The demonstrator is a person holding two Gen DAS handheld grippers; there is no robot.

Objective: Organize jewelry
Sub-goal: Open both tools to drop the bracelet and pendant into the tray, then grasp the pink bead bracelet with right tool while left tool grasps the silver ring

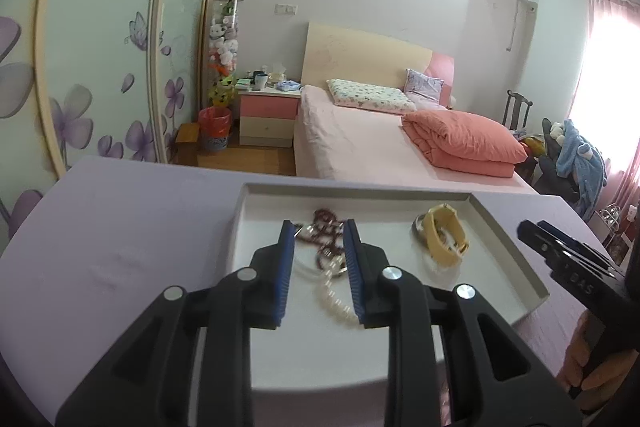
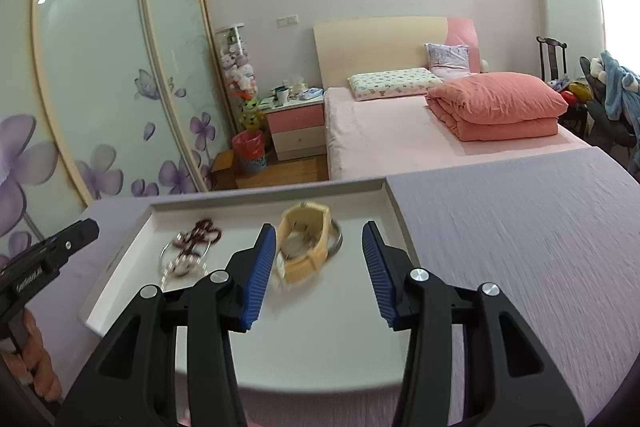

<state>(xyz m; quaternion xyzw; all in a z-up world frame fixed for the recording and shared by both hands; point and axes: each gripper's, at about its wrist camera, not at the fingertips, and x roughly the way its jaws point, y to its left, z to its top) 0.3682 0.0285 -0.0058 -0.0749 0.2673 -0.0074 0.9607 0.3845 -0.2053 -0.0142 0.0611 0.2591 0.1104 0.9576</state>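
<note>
Left wrist view puts my left gripper (image 1: 318, 227) low over the shallow white rectangular tray (image 1: 508, 239), its blue ribbed fingers (image 1: 286, 267) spread apart on either side of a tangle of jewelry: a dark red beaded bracelet (image 1: 326, 223), thin silver bangles (image 1: 340, 269) and a white pearl strand (image 1: 334, 303) that trails toward the camera between the fingers. I cannot tell whether either finger touches the pile (the beads are blurred). Farther right in the same tray I see a pale yellow wristwatch with a wide strap (image 1: 442, 235), standing on its side and leaning against a silver metal bangle (image 1: 418, 227). From the right wrist, my right gripper (image 2: 320, 229) hangs spread wide above the tray's right half, and the yellow watch sits just beside the inner face of its left finger, with open space before the other finger. The tray rests on a lavender padded table top (image 2: 520, 247). Beyond it lie a bed with pink sheets (image 2: 400, 135), a folded coral duvet (image 2: 496, 107), a pink and cream nightstand (image 2: 296, 131) and a sliding wardrobe with purple flower decals (image 2: 100, 87).
</note>
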